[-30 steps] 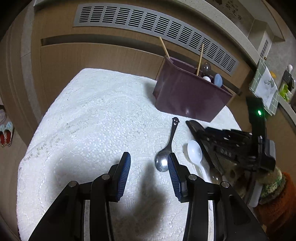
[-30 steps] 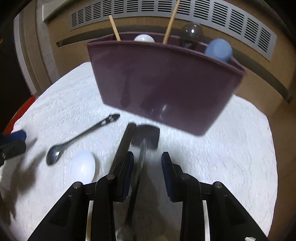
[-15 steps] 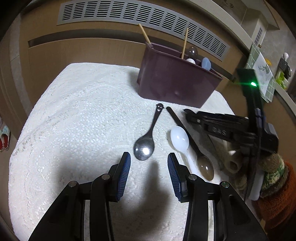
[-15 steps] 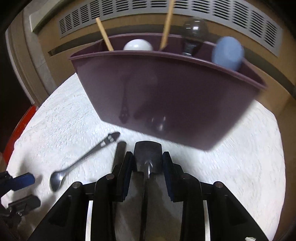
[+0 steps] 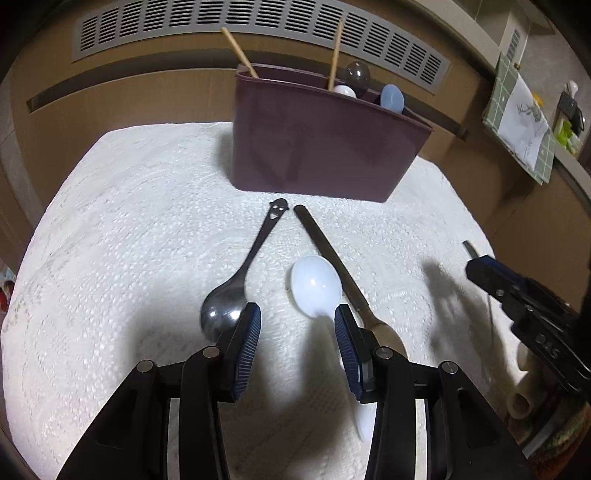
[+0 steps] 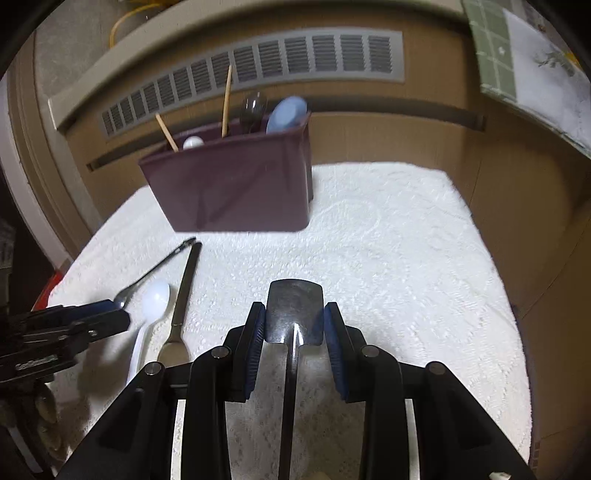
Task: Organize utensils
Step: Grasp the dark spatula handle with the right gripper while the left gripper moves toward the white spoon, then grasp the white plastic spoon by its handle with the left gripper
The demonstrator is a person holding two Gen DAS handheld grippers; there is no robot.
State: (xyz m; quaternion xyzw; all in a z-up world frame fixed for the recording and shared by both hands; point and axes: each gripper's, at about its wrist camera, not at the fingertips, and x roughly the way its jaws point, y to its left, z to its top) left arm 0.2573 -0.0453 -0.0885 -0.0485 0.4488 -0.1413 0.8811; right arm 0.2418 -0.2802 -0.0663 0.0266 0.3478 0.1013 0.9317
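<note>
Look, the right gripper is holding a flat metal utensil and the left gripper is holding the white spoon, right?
Not quite. The right gripper does hold the flat metal utensil, but the left gripper holds nothing: its jaws stand open above the white spoon, which lies on the cloth. The left wrist view shows it.

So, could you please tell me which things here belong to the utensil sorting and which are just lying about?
Part of the job:
- maroon utensil holder
- metal smiley-handled spoon
- white plastic spoon
- dark-handled utensil
- flat metal utensil clamped in the right gripper
- left gripper, open

Lying about:
- green checked cloth
- wall vent grille
</note>
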